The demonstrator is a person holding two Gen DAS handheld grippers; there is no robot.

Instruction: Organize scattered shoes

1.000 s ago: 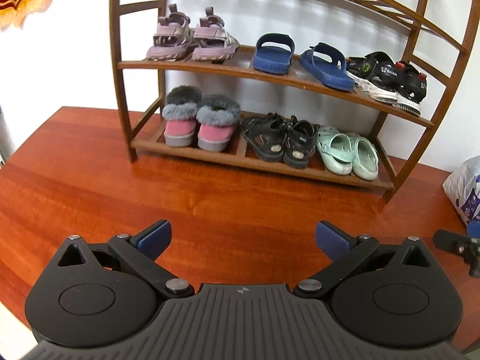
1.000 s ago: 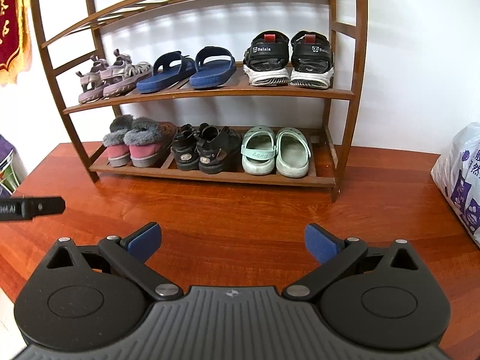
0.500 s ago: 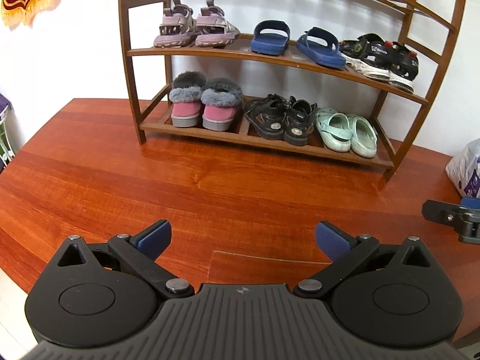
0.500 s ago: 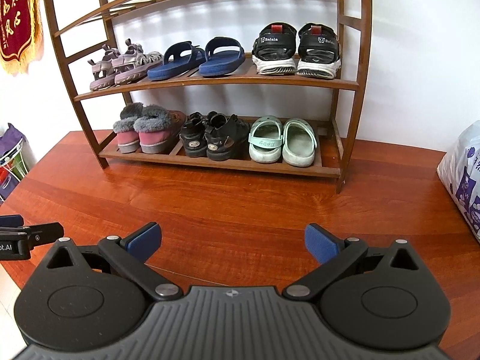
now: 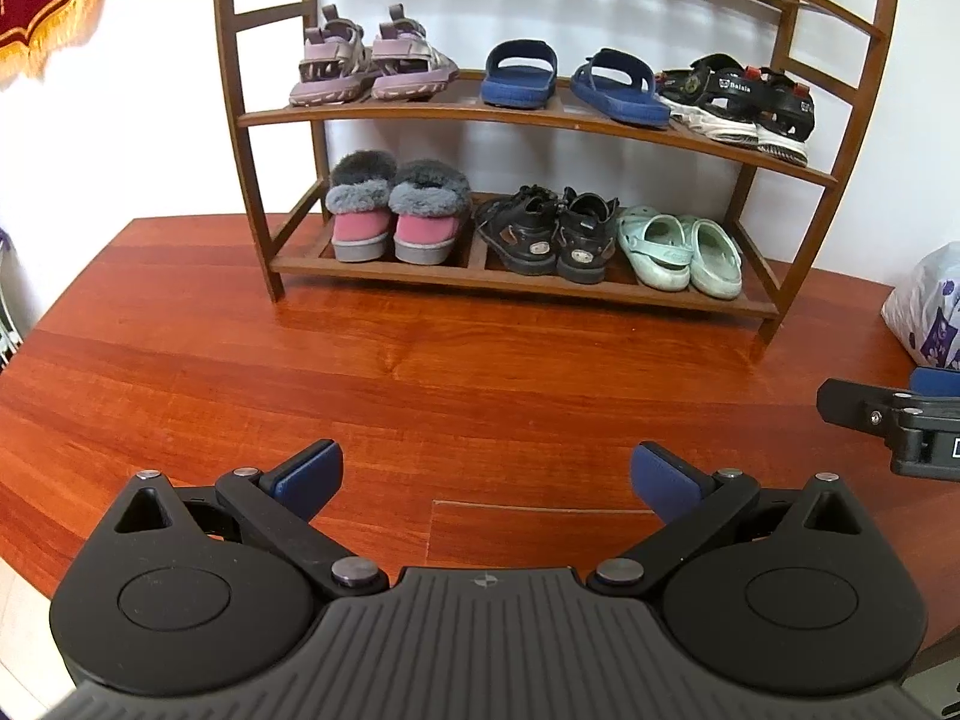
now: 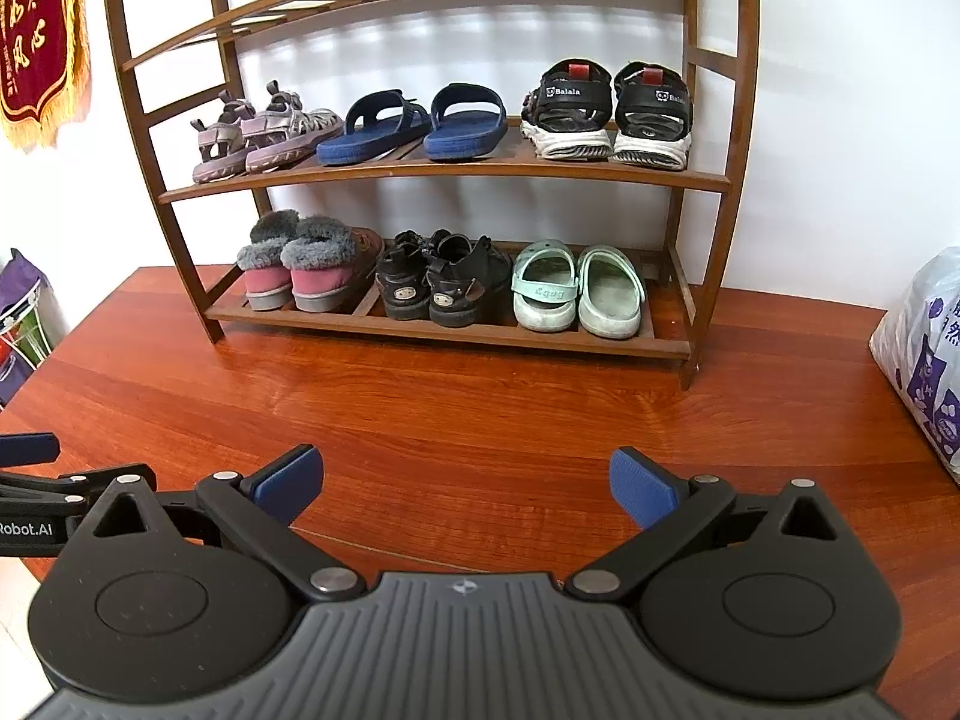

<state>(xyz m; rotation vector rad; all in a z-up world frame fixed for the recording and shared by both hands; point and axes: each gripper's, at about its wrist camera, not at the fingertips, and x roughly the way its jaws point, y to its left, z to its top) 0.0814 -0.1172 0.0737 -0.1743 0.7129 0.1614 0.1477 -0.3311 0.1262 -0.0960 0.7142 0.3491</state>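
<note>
A brown wooden shoe rack stands against the white wall. Its middle shelf holds purple sandals, blue slides and black sandals. Its bottom shelf holds pink fur-lined shoes, black shoes and mint clogs. My left gripper is open and empty over the wooden floor, well short of the rack. My right gripper is open and empty too, beside the left one.
A white and purple plastic bag lies on the floor at the right. A red banner hangs on the wall at the left. Some coloured items stand at the far left edge. The red wooden floor stretches before the rack.
Both grippers have drawn back from the rack and tilted up a little, so it looks smaller and farther. Both stay open and empty.
</note>
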